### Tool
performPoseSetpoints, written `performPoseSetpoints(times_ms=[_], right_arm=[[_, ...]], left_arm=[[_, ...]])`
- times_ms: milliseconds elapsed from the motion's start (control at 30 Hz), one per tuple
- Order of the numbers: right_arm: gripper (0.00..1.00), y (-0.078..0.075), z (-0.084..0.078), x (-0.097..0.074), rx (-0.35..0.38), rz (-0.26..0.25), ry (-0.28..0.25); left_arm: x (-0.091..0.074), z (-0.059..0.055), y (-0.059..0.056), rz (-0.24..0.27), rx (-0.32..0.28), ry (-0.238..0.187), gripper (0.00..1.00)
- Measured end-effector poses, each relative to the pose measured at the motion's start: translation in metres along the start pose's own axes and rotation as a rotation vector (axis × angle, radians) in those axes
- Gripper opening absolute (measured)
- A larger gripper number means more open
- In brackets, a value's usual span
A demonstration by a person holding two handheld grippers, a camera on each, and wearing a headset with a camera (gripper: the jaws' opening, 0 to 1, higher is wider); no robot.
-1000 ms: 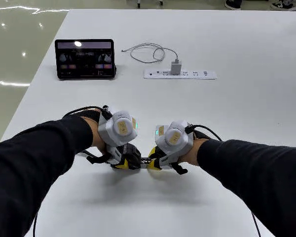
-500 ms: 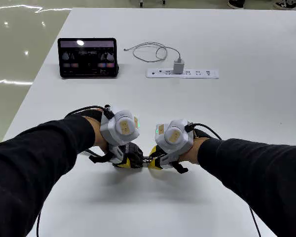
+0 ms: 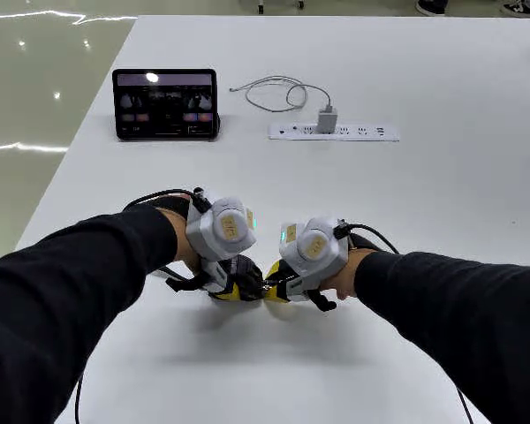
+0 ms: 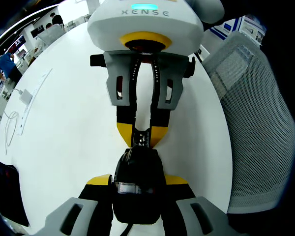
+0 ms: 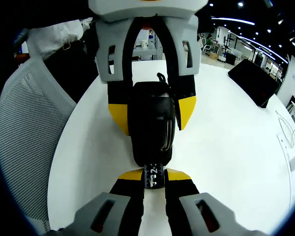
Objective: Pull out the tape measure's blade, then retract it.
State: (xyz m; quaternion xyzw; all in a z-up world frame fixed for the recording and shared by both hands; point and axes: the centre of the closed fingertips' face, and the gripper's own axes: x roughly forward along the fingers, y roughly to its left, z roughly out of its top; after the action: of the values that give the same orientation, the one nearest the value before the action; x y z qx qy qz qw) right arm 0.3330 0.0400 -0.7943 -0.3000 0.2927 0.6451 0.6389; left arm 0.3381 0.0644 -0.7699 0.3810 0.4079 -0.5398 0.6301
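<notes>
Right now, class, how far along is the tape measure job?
Done: left gripper clamps the tape measure case, right gripper pinches the blade. In hand: grippers closer than a second ago, little blade showing, so likely retracting. Left: feed the last bit in, release.

The stretch of narrow numbered blade (image 5: pixel 153 178) showing between the two grippers has shortened. A second ago, in the head view, a short silvery length bridged the gap between the black tape measure case (image 3: pixel 246 284), held by the left gripper (image 3: pixel 236 290), and the right gripper (image 3: pixel 274 291). Half a second ago it was shorter. Now the case sits just beside the right gripper's yellow tips, with barely any blade between them. The two grippers have come closer together, left to right, on the near part of the white table (image 3: pixel 380 203). Which one moved cannot be told, since the headset camera has shifted too.
</notes>
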Motion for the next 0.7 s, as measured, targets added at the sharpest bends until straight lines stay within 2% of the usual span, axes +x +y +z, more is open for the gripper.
performPoseSetpoints(times_ms=[200,700], right_arm=[[0.11,0.0,-0.001,-0.003,0.007,0.001,-0.003],[0.11,0.0,-0.016,-0.013,0.024,-0.006,0.013]], left_arm=[[-0.001,0.0,0.0,0.004,-0.007,-0.017,0.34],[0.0,0.0,-0.002,0.001,-0.002,-0.008,0.34]])
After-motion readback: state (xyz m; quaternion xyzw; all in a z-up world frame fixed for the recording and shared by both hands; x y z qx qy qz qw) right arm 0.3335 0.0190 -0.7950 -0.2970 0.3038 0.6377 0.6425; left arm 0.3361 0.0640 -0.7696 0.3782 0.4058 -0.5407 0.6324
